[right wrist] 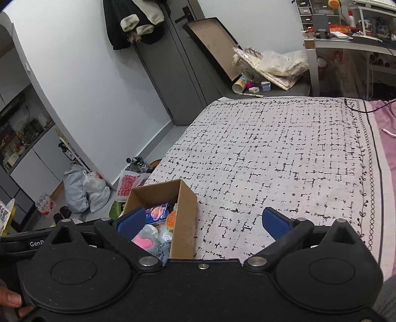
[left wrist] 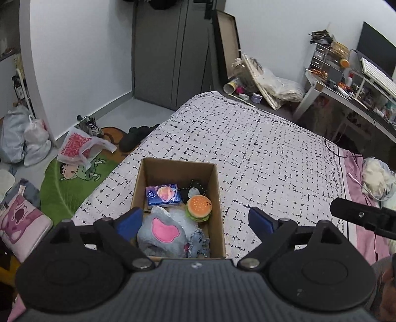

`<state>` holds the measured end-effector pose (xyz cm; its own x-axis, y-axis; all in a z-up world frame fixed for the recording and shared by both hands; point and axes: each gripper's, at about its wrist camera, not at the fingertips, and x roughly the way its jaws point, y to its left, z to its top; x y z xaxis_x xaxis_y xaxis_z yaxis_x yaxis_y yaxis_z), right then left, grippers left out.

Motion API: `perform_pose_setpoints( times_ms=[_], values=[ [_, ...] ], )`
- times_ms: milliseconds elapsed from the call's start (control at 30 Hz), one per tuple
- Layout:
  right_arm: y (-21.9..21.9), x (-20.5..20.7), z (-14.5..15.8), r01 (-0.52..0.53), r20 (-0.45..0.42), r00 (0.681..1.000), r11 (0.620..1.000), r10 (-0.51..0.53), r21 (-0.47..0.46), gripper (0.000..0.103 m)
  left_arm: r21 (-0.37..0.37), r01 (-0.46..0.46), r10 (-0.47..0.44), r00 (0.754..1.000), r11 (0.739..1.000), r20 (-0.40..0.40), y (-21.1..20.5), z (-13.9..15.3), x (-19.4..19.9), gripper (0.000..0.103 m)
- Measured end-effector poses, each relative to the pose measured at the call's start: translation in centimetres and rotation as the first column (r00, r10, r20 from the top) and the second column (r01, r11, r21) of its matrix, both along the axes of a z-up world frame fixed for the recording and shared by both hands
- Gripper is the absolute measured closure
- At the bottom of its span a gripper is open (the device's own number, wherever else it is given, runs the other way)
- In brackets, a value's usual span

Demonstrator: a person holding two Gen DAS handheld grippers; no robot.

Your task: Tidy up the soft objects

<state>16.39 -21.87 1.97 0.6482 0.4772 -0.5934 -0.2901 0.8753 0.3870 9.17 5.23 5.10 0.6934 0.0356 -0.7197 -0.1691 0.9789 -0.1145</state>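
Both your grippers hang empty over the bed: left gripper [left wrist: 196, 220] and right gripper [right wrist: 205, 224] have their blue pads spread wide, clamping nothing. Soft things already sit in the open brown cardboard box [left wrist: 215, 188] on the white black-flecked bedspread [left wrist: 259, 153]: a grey plush with a pink patch [left wrist: 160, 232], a burger plush [left wrist: 199, 206]. Packing looks done (bedspread otherwise bare); next, seek stragglers. Legible writing: only "GenR" on the left gripper's body.

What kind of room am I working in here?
Most likely a bedroom: a bed holding the cardboard box, a cluttered desk with a monitor, and a coat hanging by the door.
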Motion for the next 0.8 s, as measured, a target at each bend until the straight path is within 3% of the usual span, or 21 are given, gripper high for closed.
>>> perform_pose_setpoints(
  times_ms=[533,800],
  values=[
    [0.5,-3.0,0.0,-0.057,-0.071,0.996,0.997,0.053,-0.055,0.000,0.010,0.059,-0.058,0.996,0.998,-0.070,-0.8,-0.4,-1.3,0.011],
    [0.6,-4.3,0.0,-0.065,-0.071,0.996,0.993,0.059,-0.096,0.000,0.035,0.073,-0.071,0.995,0.997,-0.068,-0.9,-0.5,-2.2,0.011]
  ],
)
